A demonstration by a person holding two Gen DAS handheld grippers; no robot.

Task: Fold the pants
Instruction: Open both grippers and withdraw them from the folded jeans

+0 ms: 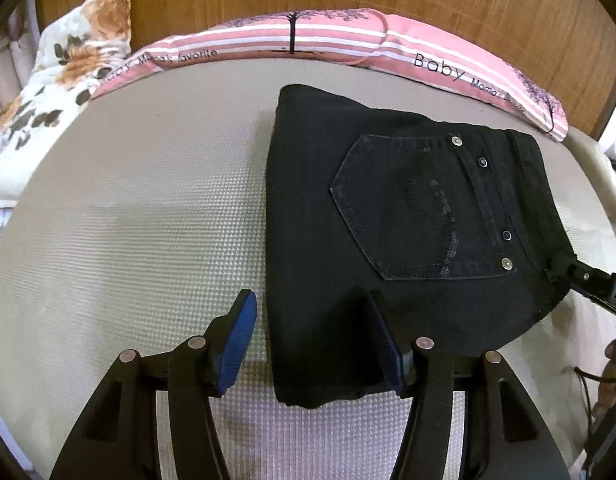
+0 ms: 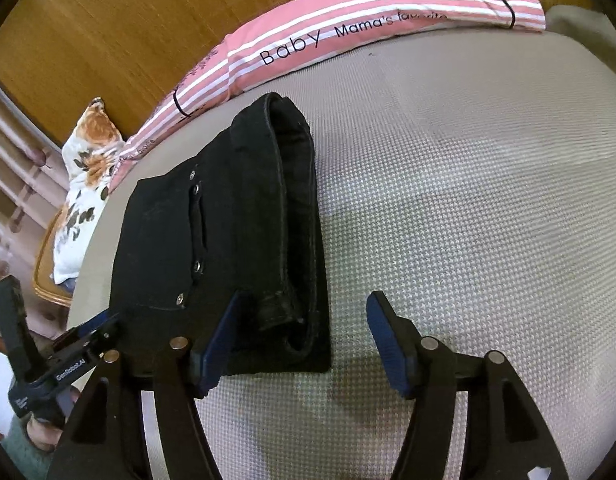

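- Left wrist view: one folded pair of black pants (image 1: 387, 220), one back pocket (image 1: 411, 208), four rivets.
- Left gripper (image 1: 311, 344) jaws apart, gripping nothing.
- Right gripper (image 2: 304, 344) jaws apart, gripping nothing.
- One pink striped pillow (image 1: 331, 36).

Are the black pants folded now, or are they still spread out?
Folded. The black pants lie as a compact stack on the mat, back pocket up; the right wrist view shows stacked layers at their edge.

Black tongs (image 1: 311, 344), blue ribbed pads (image 1: 238, 344)
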